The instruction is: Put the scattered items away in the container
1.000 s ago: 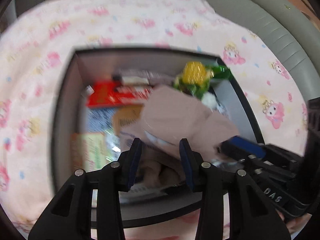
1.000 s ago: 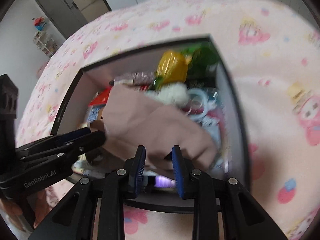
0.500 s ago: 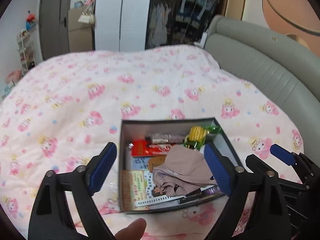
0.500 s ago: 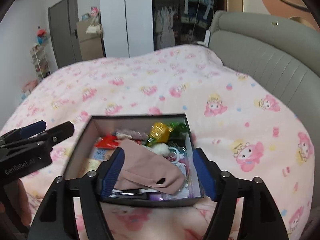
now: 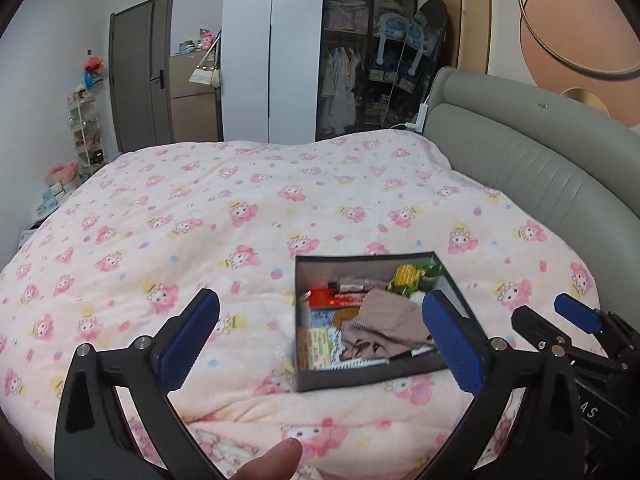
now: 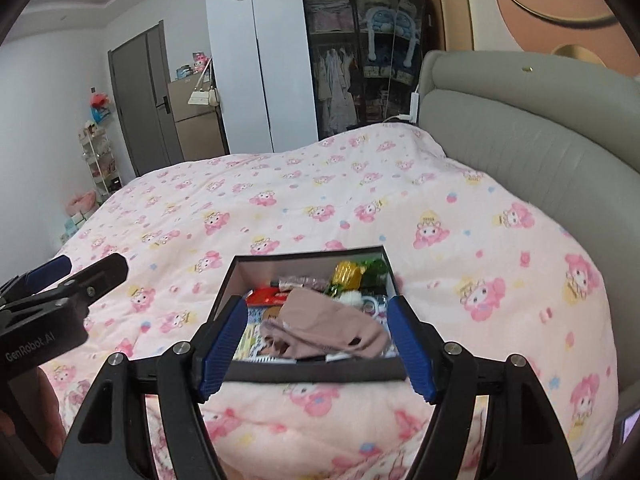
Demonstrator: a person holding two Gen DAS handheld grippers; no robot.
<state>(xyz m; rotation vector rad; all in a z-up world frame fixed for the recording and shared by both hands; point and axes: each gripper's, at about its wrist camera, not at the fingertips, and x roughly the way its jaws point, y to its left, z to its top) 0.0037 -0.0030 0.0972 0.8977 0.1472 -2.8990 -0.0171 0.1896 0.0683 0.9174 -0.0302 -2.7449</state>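
Left gripper [image 5: 320, 338] fingers spread wide, holding nothing, raised above the bed. A fingertip [image 5: 276, 460] pokes in at the bottom edge of the left view. Right gripper [image 6: 316, 346] also wide apart, nothing between the pads, hanging just short of the box [image 6: 316, 372]. Each gripper shows at the side of the other's view.

Box sits on the pink cartoon-print quilt [image 5: 200, 216], near the front edge of the bed, headboard side. Inside: beige cloth [image 6: 324, 326] draped on top over the near half, touching booklets and paper packets under it [image 5: 320, 346]. Red packet [image 5: 336, 298] behind the cloth, yellow-and-green wrapped item [image 6: 352, 274] in the far right corner, white fluffy thing [image 6: 352, 298] just beside it.

Further off: grey padded headboard [image 5: 540, 172] on the right, white wardrobe [image 5: 272, 52] with open dark shelves of clothes, grey door [image 5: 140, 72] far left.
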